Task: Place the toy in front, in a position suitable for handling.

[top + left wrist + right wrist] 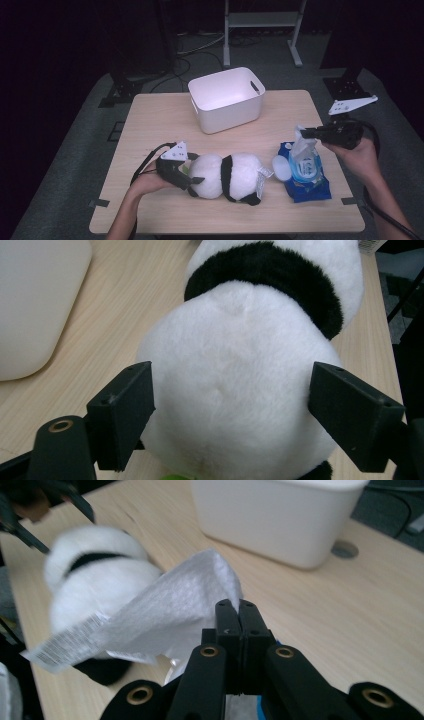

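With the right gripper (238, 611) clamped on a wet wipe (170, 612) drawn from the blue pack (306, 172) at the table's near right, and the left gripper (230, 405) parted around the panda plush (227, 176), the unsecured pack risks lifting.

Both forearms are bare, with no sleeves on them. The left gripper (192, 186) is black, has a pale grey three-cornered plate with small dark holes on top, a black cable looping from it, and flat rectangular fingers (122, 412). The right gripper (303, 133) has the same black body, plate and thick black cable, with brass-coloured rings around its screw holes.
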Action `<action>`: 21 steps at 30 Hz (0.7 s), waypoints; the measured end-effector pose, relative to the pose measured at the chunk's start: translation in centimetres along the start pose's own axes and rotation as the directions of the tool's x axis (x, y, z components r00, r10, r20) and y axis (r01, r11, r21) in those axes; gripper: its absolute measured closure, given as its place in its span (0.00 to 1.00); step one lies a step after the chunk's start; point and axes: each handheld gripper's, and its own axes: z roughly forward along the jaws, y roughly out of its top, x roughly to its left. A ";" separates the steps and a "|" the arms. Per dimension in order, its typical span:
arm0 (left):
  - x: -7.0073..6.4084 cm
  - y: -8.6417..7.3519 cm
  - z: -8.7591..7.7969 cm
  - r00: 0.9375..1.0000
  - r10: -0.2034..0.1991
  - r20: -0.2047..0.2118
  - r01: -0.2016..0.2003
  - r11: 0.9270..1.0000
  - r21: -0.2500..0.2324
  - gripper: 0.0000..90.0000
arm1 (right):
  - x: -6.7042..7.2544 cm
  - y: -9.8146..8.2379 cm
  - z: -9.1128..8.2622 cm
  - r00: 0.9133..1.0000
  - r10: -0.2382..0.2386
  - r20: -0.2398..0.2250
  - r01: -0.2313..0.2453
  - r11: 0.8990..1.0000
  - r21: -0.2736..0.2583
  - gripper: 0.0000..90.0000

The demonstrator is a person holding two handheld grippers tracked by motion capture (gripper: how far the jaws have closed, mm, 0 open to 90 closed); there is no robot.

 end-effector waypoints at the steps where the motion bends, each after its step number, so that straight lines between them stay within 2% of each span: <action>1: 0.0 0.0 0.0 1.000 -0.002 0.000 0.002 1.000 0.000 0.19 | 0.4 0.8 -0.3 1.000 -0.012 -0.004 0.012 1.000 -0.008 0.99; 2: 0.0 0.0 0.0 1.000 -0.002 0.002 0.002 1.000 0.002 0.19 | 1.1 2.1 -0.6 0.999 -0.034 -0.017 0.034 0.999 -0.018 0.99; 4: 0.0 0.0 0.0 1.000 0.001 0.004 -0.001 1.000 0.007 0.19 | 1.4 2.6 -0.7 0.999 -0.042 -0.022 0.042 0.999 -0.021 0.99; 7: 0.0 -0.1 0.0 1.000 -0.001 0.007 0.001 1.000 0.007 0.19 | 3.0 4.8 -0.5 0.994 -0.091 -0.053 0.090 0.996 -0.028 0.99; 10: 0.0 -0.1 0.0 1.000 -0.007 0.011 0.006 1.000 0.008 0.19 | 4.4 6.3 0.1 0.989 -0.118 -0.088 0.115 0.993 -0.029 0.99; 12: 0.0 -0.2 0.1 1.000 -0.009 0.015 0.009 1.000 0.009 0.19 | 5.9 7.8 1.1 0.980 -0.151 -0.130 0.149 0.989 -0.027 0.99; 14: 0.1 -0.2 0.1 1.000 -0.011 0.019 0.011 1.000 0.009 0.19 | 6.3 8.2 1.4 0.977 -0.160 -0.139 0.158 0.987 -0.026 0.99; 18: 0.1 -0.3 0.2 1.000 -0.014 0.023 0.013 1.000 0.012 0.18 | 8.3 9.8 3.3 0.960 -0.200 -0.198 0.199 0.980 -0.023 0.99; 19: 0.1 -0.3 0.2 1.000 -0.012 0.025 0.012 1.000 0.014 0.18 | 9.1 10.4 4.3 0.951 -0.218 -0.221 0.220 0.975 -0.017 0.99; 20: 0.1 -0.3 0.2 1.000 -0.012 0.025 0.011 1.000 0.013 0.18 | 9.1 10.4 4.3 0.951 -0.218 -0.221 0.220 0.975 -0.017 0.99; 21: 0.1 -0.3 0.2 1.000 -0.012 0.026 0.012 1.000 0.013 0.18 | 9.9 10.9 5.5 0.941 -0.224 -0.252 0.228 0.974 -0.014 0.99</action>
